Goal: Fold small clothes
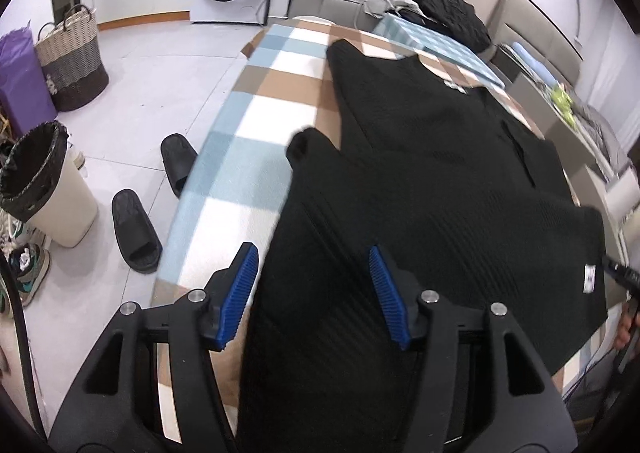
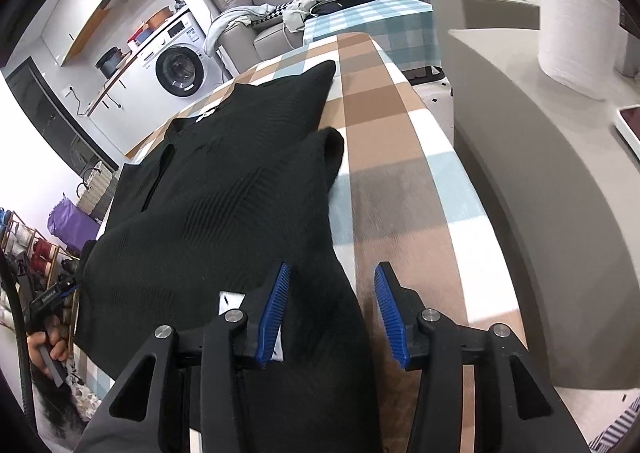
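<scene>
Black ribbed knit cloth, a small short-sleeved shirt, lies spread over a table covered in a brown, white and pale-blue checked cloth. Its collar end points away from both cameras and its hem hangs toward the near edge, running under both tools. A white label shows near one lower corner.

In the left wrist view the left gripper sits over the shirt's near left side, its blue ribbed pads well apart, with dark fabric filling the gap between them; nothing is pinched. In the right wrist view the right gripper stands likewise spread: one pad lies over the shirt's right edge, the other over bare checked cloth, so the garment's side edge runs through the opening.

The fabric looks light, soft and floppy, with a waffle-like texture that should give the ribbed pads good bite rather than slipping. It will sag and drag wherever it is not supported, and a single-layer pinch may stretch it out of line. The soundest holds seem to be the hem corners or the side seams just below the sleeves, taken symmetrically by both tools so the panel lifts flat. Pinching too deep risks catching the tablecloth along with the shirt, since the two lie flush against each other.
</scene>
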A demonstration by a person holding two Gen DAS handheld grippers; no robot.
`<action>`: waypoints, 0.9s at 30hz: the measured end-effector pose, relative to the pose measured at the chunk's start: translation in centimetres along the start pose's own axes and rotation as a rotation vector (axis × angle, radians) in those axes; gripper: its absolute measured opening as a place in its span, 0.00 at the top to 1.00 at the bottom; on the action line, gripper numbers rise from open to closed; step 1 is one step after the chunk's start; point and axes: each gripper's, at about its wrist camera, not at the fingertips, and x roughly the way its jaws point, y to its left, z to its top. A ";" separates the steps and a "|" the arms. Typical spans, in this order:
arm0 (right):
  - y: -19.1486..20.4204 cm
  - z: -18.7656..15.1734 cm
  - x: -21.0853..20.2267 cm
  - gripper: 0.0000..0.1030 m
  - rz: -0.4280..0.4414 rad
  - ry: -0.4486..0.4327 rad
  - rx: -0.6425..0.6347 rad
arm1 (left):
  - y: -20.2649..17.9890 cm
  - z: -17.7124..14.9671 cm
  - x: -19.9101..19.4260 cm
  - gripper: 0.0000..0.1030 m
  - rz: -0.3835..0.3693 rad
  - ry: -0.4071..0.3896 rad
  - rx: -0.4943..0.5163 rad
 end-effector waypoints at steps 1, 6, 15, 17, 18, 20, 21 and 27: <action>0.0 -0.1 0.1 0.55 0.003 0.005 0.000 | -0.2 -0.3 -0.1 0.50 0.003 -0.005 0.007; 0.2 -0.3 0.6 0.55 0.008 0.005 -0.017 | -0.9 -0.7 0.0 0.80 -0.008 -0.020 0.017; 1.8 0.4 -1.1 0.97 0.046 -0.114 -0.143 | -1.6 0.4 -3.8 0.96 -0.027 -0.156 -0.001; 1.9 1.2 -2.2 0.97 0.060 -0.164 -0.136 | -1.7 1.3 -5.0 0.97 -0.043 -0.192 -0.011; 2.2 2.0 -2.8 0.97 0.064 -0.197 -0.137 | -1.8 2.0 -5.4 0.97 -0.051 -0.206 -0.010; 2.8 3.3 -3.4 0.97 0.065 -0.233 -0.146 | -2.2 3.8 -6.0 0.97 -0.050 -0.242 -0.001; 3.3 4.4 -3.5 0.97 0.062 -0.259 -0.146 | -2.4 4.7 -6.1 0.97 -0.051 -0.256 0.004; 3.9 9.5 -0.3 0.97 -0.035 -0.256 -0.071 | -2.3 9.6 -2.1 0.97 -0.006 -0.218 -0.005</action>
